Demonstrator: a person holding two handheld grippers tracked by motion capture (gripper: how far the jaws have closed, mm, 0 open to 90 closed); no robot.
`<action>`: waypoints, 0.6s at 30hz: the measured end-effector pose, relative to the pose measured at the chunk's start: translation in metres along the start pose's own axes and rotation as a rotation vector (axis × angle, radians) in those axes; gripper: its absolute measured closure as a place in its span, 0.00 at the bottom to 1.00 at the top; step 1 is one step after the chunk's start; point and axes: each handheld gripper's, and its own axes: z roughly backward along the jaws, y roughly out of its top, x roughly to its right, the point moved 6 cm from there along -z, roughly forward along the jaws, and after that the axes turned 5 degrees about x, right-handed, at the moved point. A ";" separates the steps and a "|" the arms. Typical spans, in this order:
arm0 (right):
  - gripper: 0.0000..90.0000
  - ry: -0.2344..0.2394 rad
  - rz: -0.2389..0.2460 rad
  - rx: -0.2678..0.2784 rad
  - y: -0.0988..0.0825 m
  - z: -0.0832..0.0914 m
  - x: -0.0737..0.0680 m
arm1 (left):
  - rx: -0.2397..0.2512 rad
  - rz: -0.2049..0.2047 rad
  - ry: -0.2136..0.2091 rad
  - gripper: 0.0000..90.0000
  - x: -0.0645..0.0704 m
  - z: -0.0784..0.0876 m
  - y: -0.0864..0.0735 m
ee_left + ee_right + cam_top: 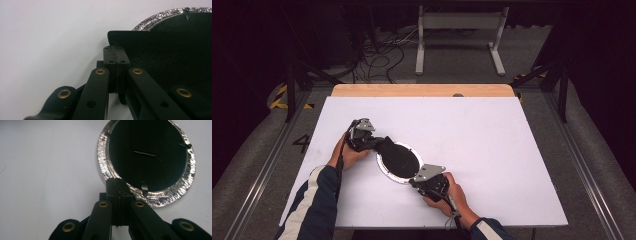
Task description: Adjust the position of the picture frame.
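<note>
A round frame [398,161] lies face down on the white table, its black back [150,152] ringed by a crinkled silver rim [105,152]. A black stand flap [155,52] rises from the back at the frame's far-left side. My left gripper [376,143] is shut on the corner of that flap, its jaws pressed together [116,53]. My right gripper [418,179] sits at the frame's near-right edge, jaws closed [118,185] over the silver rim. Small metal clips [144,188] hold the back in place.
The white table top [492,150] is bare around the frame, with a wooden strip [422,90] along its far edge. Beyond it stand a white metal stand [459,35] and loose cables [382,55] on the floor. Dark-sleeved forearms [314,205] enter from the bottom.
</note>
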 end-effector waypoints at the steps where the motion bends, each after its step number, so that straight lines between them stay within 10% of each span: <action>1: 1.00 0.001 -0.006 0.000 -0.001 0.002 0.002 | 0.006 0.002 -0.001 1.00 0.001 0.001 -0.001; 10: 1.00 -0.032 -0.079 -0.001 -0.015 0.018 0.027 | 0.037 0.017 -0.020 1.00 0.013 0.012 -0.012; 18: 1.00 0.000 -0.049 -0.001 -0.013 0.020 0.013 | 0.050 0.030 -0.021 1.00 0.021 0.015 -0.017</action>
